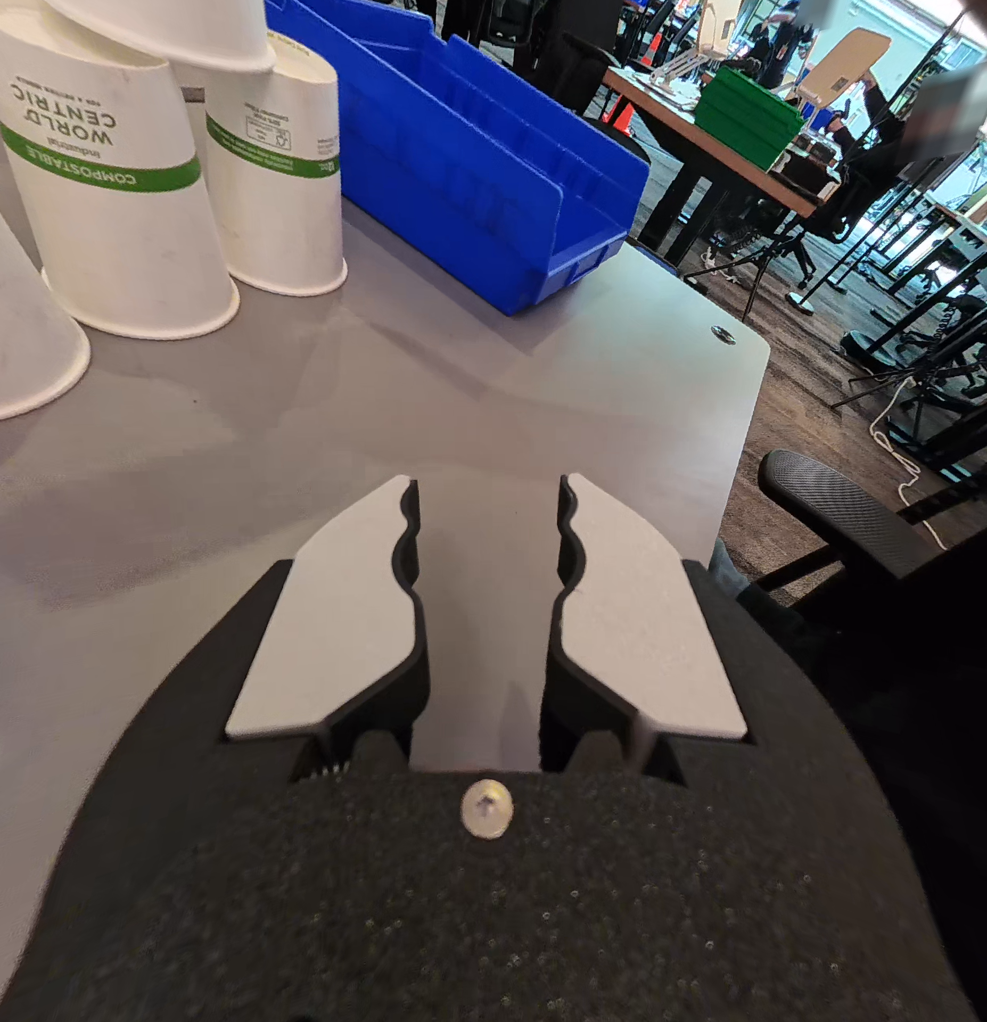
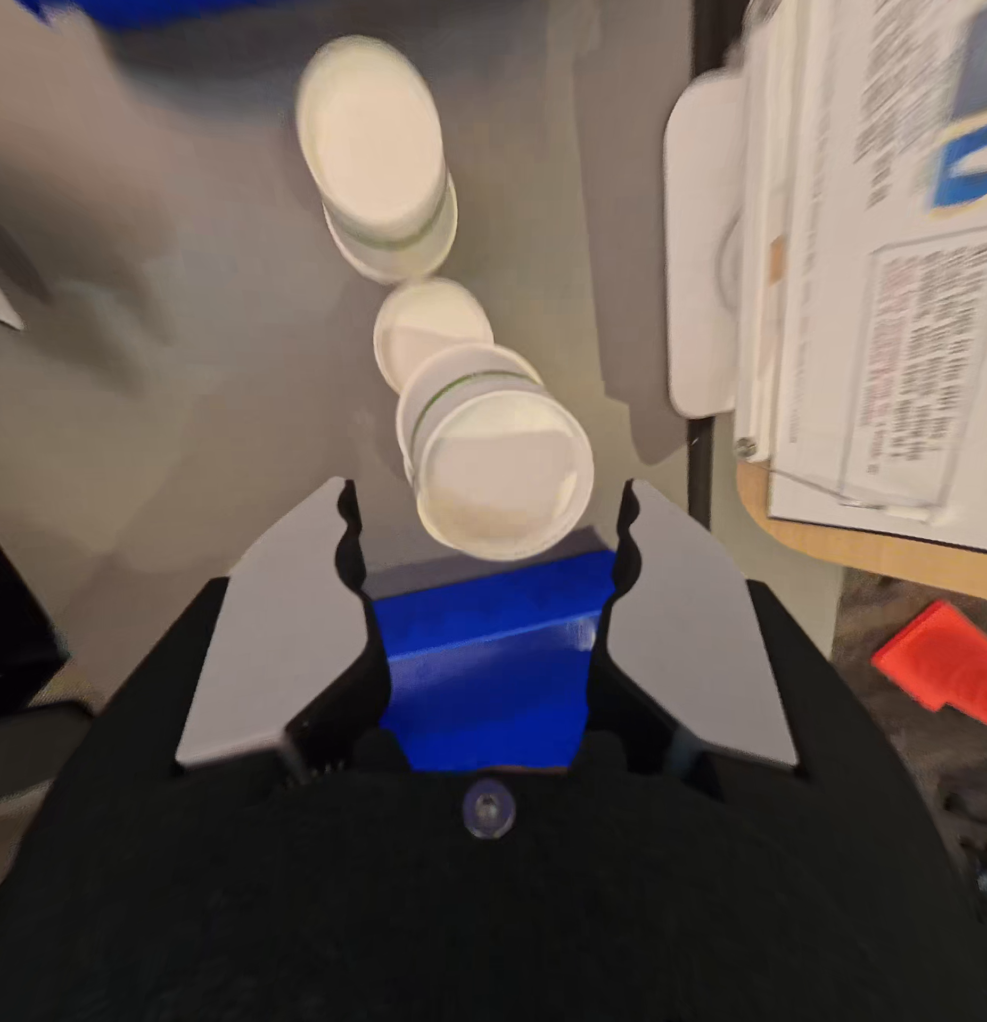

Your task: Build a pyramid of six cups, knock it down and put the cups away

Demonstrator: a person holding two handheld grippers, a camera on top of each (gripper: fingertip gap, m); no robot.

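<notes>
Left wrist view showed the left gripper (image 1: 487,486) low over the grey surface (image 1: 325,442), its jaws apart with nothing between them. Beyond it, to the left, white paper cups (image 1: 120,221) with green bands stood upside down side by side, another cup (image 1: 165,27) resting on top of them. Just beside them sat a blue bin (image 1: 469,149).

Right wrist view, blurred, looked down: the right gripper (image 2: 487,492) had its jaws wide apart and empty above the bin (image 2: 480,663), with 3 upturned cups (image 2: 502,475) past its tips and a stack of papers (image 2: 895,276) at the right.
</notes>
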